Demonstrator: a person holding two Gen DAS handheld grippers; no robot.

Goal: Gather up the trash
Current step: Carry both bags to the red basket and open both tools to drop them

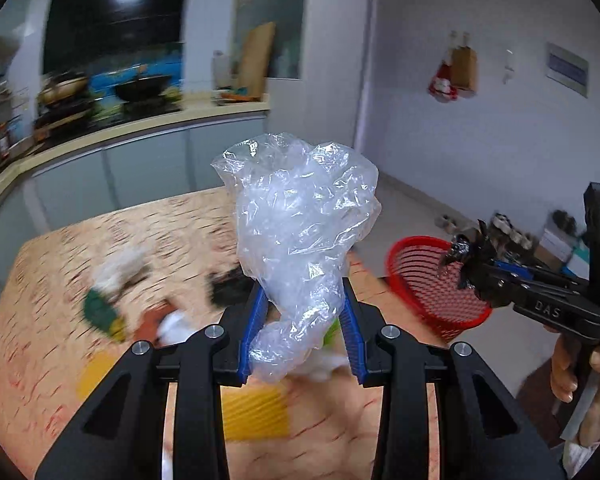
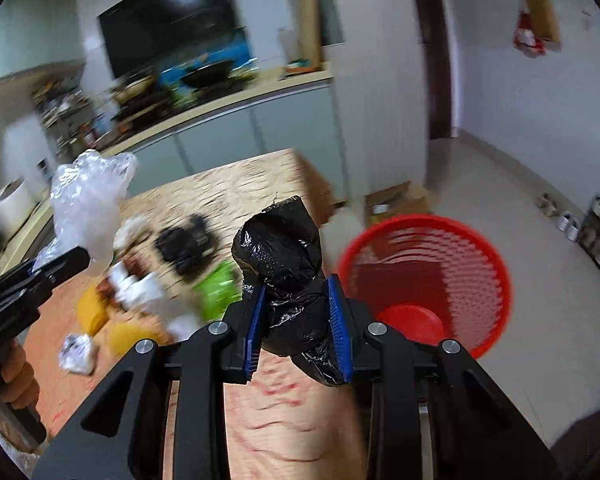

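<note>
Your left gripper (image 1: 303,332) has its blue-padded jaws closed on a crumpled clear plastic bag (image 1: 300,232), which stands up above the jaws, lifted over the desk (image 1: 60,360). Your right gripper (image 2: 296,328) has its jaws clamped on a wadded black plastic bag (image 2: 288,264), also raised above the desk.

A red mesh basket (image 2: 496,276) sits past the desk's right edge, lower than the desk top; whether it rests on the floor is not clear. In the left wrist view, the right gripper (image 1: 470,270) holds its black bag just in front of the basket's rim.

More litter lies blurred on the patterned desk: a black item (image 2: 184,248), something green (image 2: 216,288), white crumpled pieces (image 2: 136,284) and yellow pieces (image 2: 92,308). Behind is a kitchen counter with a wok (image 2: 208,74).
</note>
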